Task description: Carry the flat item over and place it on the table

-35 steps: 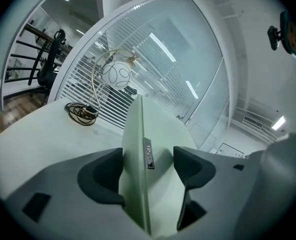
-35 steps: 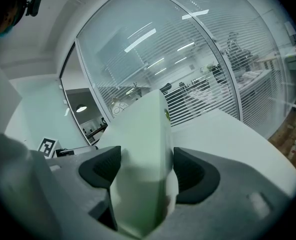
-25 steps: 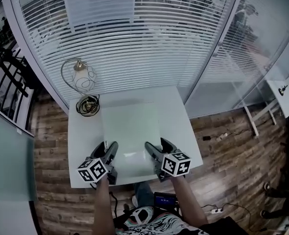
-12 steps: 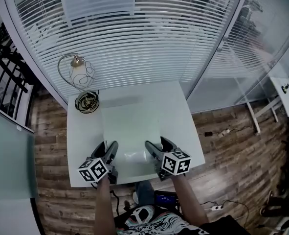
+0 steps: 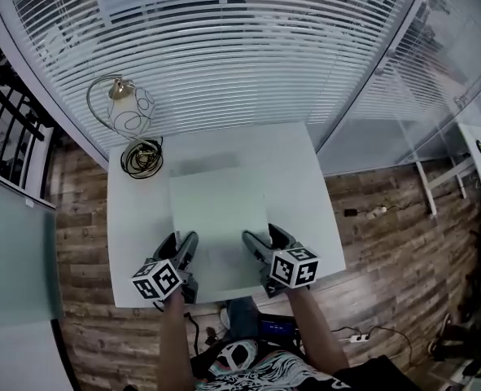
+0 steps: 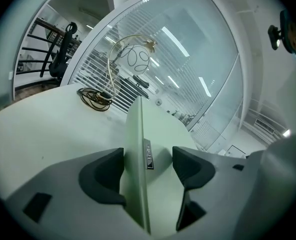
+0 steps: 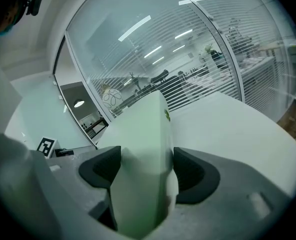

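A flat pale green panel point(image 5: 220, 218) hangs level just above the white table point(image 5: 301, 177), throwing a shadow past its far edge. My left gripper point(image 5: 187, 244) holds its near left edge and my right gripper point(image 5: 253, 243) its near right edge. In the left gripper view the panel point(image 6: 135, 149) runs edge-on between the jaws of the left gripper point(image 6: 148, 169), with a small button strip showing. In the right gripper view the panel point(image 7: 148, 149) fills the space between the jaws of the right gripper point(image 7: 146, 171).
A wire-frame lamp with a glass globe point(image 5: 130, 111) and its coiled cable point(image 5: 142, 160) stand on the table's far left corner. Glass walls with blinds point(image 5: 248, 63) curve round behind the table. Wooden floor point(image 5: 386, 243) lies on both sides.
The head view has tilted, so the lamp and the table's far edge sit higher in the picture. Both grippers keep the same hold on the panel.
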`<state>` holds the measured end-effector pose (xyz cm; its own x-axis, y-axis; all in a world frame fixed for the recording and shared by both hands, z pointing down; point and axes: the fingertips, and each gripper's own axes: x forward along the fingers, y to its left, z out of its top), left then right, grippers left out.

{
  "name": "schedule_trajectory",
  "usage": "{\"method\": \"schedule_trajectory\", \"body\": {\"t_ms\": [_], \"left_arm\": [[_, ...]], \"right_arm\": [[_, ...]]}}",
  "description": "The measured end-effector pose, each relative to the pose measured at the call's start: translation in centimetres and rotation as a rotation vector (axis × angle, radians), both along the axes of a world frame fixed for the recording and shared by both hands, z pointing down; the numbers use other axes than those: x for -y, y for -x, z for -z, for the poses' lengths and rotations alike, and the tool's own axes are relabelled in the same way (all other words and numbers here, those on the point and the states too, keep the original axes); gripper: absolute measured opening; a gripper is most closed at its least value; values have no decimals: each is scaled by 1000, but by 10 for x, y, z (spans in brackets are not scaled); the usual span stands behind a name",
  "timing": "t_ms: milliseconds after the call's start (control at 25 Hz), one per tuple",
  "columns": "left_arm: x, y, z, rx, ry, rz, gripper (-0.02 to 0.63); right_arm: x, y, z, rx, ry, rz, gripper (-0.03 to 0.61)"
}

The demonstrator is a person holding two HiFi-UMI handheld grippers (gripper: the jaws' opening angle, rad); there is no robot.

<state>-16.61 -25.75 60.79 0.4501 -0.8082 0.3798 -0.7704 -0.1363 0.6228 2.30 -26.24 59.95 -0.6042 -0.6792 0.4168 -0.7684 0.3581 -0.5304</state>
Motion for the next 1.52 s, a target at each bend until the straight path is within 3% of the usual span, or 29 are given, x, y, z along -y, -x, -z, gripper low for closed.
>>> {"method": "schedule_trajectory", "body": {"t_ms": [1080, 1520], "left_arm": [[18, 1, -77, 72, 242, -1, 295], [20, 0, -78, 76, 256, 5, 296]], "right_arm": [[19, 0, -79, -37, 206, 14, 313], [21, -2, -78, -41, 212, -6, 313]]}}
